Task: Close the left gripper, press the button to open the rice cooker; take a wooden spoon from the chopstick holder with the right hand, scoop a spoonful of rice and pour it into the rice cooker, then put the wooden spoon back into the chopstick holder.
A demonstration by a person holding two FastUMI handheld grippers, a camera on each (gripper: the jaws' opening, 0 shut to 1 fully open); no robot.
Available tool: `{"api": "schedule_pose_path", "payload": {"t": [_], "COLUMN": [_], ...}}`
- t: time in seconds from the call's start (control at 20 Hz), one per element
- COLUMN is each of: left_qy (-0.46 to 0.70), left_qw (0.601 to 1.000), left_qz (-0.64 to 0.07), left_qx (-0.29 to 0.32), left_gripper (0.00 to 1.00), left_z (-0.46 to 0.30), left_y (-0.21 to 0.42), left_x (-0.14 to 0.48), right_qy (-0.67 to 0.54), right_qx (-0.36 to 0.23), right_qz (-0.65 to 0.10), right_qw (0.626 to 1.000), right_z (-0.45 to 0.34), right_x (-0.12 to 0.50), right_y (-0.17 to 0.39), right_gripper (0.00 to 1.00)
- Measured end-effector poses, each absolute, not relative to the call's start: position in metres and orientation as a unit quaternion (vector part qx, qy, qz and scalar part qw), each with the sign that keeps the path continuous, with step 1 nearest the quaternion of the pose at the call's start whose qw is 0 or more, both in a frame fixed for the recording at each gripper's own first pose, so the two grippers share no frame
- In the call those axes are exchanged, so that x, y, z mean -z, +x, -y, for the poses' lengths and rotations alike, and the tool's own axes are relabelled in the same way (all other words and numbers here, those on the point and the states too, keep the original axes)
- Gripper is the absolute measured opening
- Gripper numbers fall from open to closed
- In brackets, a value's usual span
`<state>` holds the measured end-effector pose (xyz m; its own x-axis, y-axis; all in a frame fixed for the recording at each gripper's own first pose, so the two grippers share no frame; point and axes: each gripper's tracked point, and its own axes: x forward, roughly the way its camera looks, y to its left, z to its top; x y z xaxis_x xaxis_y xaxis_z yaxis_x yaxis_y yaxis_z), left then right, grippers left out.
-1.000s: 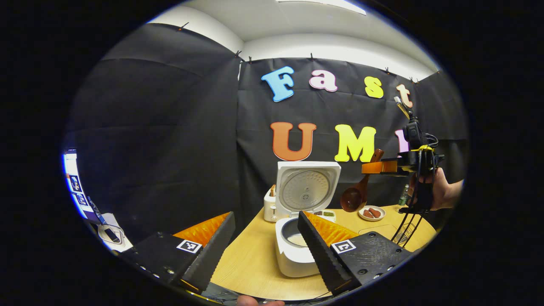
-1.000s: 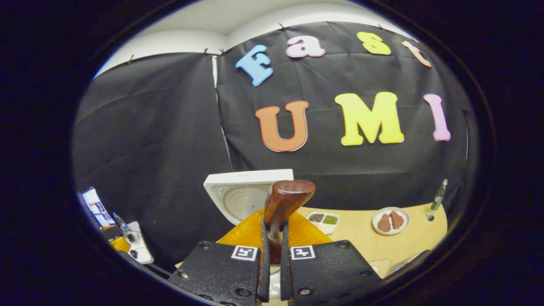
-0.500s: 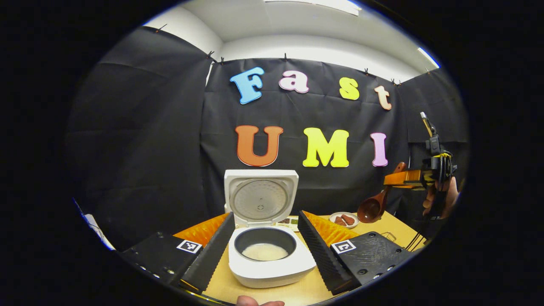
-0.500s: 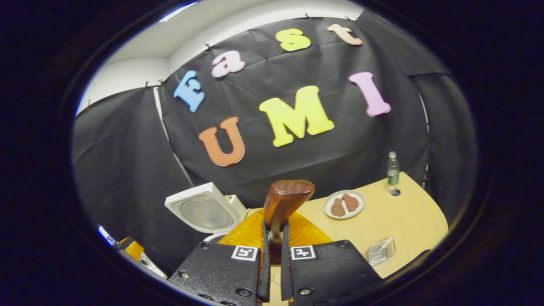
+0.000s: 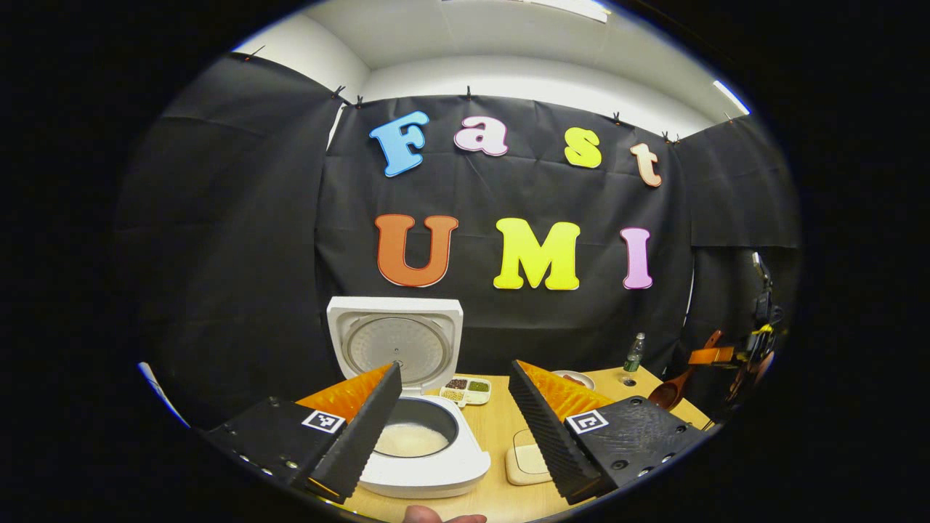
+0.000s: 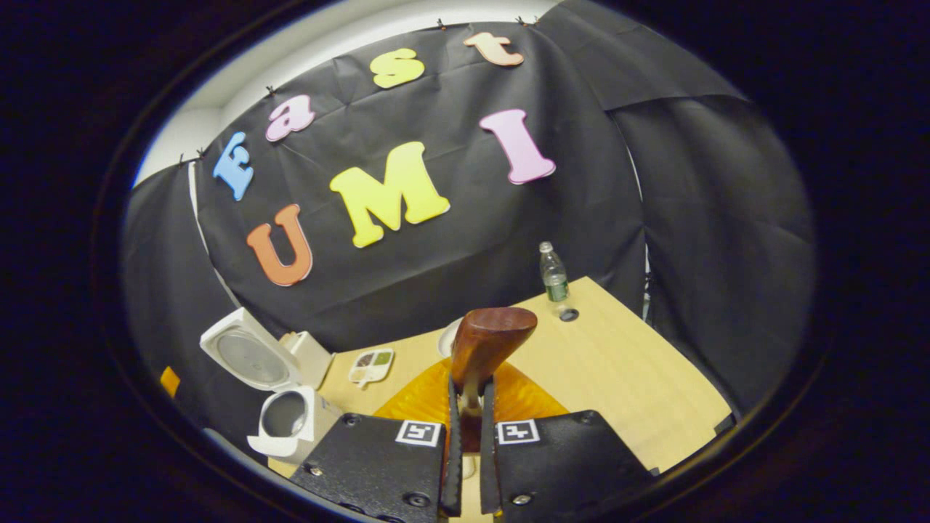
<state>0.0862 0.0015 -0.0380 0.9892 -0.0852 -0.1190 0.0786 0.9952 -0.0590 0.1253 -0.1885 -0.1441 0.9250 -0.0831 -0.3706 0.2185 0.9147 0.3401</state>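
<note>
The white rice cooker [image 5: 429, 465] stands on the table with its lid [image 5: 396, 343] raised upright, and white rice [image 5: 410, 439] lies in the pot. My left gripper [image 5: 454, 370] is open above the near table edge, with the cooker partly behind its left finger. At the far right, my right gripper [image 5: 726, 356] is in a hand and carries the dark wooden spoon [image 5: 672, 391] with its bowl hanging low. In the right gripper view, my right gripper [image 6: 465, 396] is shut on the spoon [image 6: 485, 345], and the open cooker [image 6: 287, 418] sits far to the lower left.
A small divided dish [image 5: 465, 390] sits behind the cooker, and a beige square pad [image 5: 527, 465] lies to its right. A bottle [image 6: 554, 274] and its cap [image 6: 569, 314] stand at the back of the wooden table [image 6: 625, 378]. A white box-shaped appliance [image 6: 311, 354] stands beside the cooker lid.
My right gripper has carried the spoon away from the cooker, to the right and lower. The left gripper's view has swung right, so the cooker now sits left of centre.
</note>
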Motion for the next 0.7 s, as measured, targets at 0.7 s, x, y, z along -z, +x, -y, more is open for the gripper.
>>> {"api": "schedule_pose_path", "payload": {"t": [0.7], "left_qy": [-0.004], "left_qw": [0.994], "left_qz": [-0.112], "left_qx": [0.013], "left_gripper": [0.95], "left_z": [0.039], "left_y": [0.088], "left_x": [0.037], "right_qy": [0.202], "right_qx": [0.060], "right_qz": [-0.258], "right_qw": [0.943], "right_z": [0.213], "right_x": [0.282], "right_y": [0.168], "right_gripper": [0.15]}}
